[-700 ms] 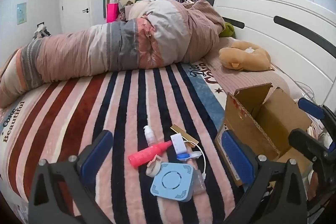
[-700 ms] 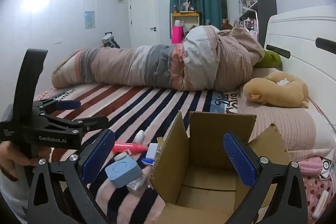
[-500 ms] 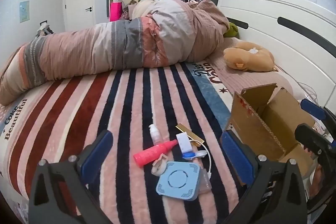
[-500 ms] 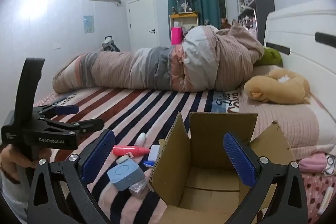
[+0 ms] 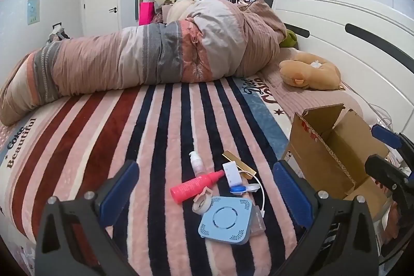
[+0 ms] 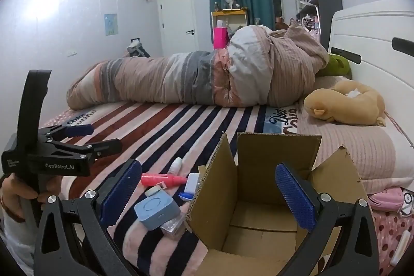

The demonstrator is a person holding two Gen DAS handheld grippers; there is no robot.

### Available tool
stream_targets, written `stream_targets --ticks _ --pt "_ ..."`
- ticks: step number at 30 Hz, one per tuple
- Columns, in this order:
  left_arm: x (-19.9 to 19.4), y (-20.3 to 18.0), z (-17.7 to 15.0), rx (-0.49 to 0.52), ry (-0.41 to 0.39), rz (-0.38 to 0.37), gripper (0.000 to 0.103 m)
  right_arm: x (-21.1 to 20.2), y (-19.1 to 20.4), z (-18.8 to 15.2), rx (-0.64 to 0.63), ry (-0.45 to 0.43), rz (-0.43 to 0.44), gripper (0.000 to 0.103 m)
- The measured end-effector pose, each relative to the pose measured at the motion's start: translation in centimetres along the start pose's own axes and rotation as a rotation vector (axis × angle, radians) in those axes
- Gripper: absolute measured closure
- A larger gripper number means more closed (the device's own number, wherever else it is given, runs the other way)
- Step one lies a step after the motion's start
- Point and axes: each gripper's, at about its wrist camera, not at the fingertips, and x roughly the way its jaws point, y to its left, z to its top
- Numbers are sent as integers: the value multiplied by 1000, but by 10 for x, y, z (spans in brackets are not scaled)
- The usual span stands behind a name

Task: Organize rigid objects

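Observation:
A cluster of small items lies on the striped blanket: a blue square device [image 5: 225, 220] [image 6: 157, 209], a pink bottle [image 5: 196, 185] [image 6: 163, 179], a small clear pump bottle [image 5: 197, 163], a white box [image 5: 232, 174], a tape roll [image 5: 201, 203] and a clear case [image 6: 173, 224]. An open cardboard box [image 5: 333, 151] [image 6: 258, 211] stands to their right; its inside looks empty. My left gripper [image 5: 205, 194] is open just above the cluster. My right gripper [image 6: 208, 190] is open over the box's near left flap. The left gripper also shows in the right wrist view [image 6: 85, 139].
A rolled duvet [image 5: 155, 56] lies across the far side of the bed. A tan plush toy [image 5: 310, 71] lies by the white headboard [image 5: 349, 43]. A pink pouch [image 6: 388, 198] sits on the dotted sheet at the right.
The left gripper has moved slightly closer to the item cluster and shifted left. The right gripper has barely moved. Both stay open and empty.

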Motion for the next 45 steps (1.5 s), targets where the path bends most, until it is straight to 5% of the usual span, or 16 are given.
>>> stream_targets --ticks 45 --pt "-20 3 -1 -12 -19 -9 0 4 21 -3 -32 -2 18 0"
